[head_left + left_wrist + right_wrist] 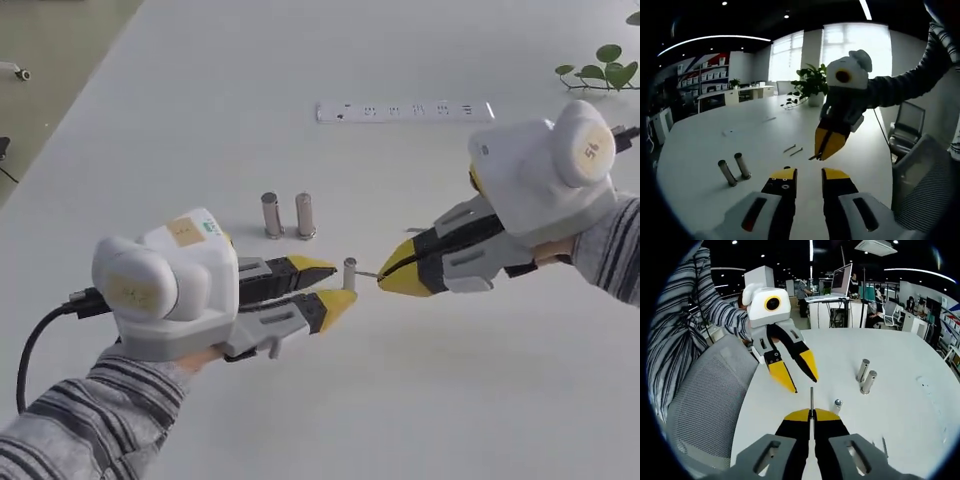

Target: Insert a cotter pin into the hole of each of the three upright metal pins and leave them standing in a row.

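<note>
Metal cotter pin (811, 399) pinched in the closed fingers of the right gripper (811, 416), aimed at the near upright pin (349, 272) on the desk (420, 400); left gripper (809, 174) fingers open, empty; next, probably fine alignment with its hole.

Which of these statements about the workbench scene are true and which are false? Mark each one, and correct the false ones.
1. The right gripper is shut on a thin metal cotter pin. True.
2. The left gripper clamps a silver metal pin. False: its jaws stand open on nothing, and the nearest silver metal pin stands free just beyond their tips.
3. Two other silver metal pins stand upright side by side. True.
4. A long white power strip lies between the two grippers. False: the long white power strip lies farther back on the white table, beyond the pins.
</note>
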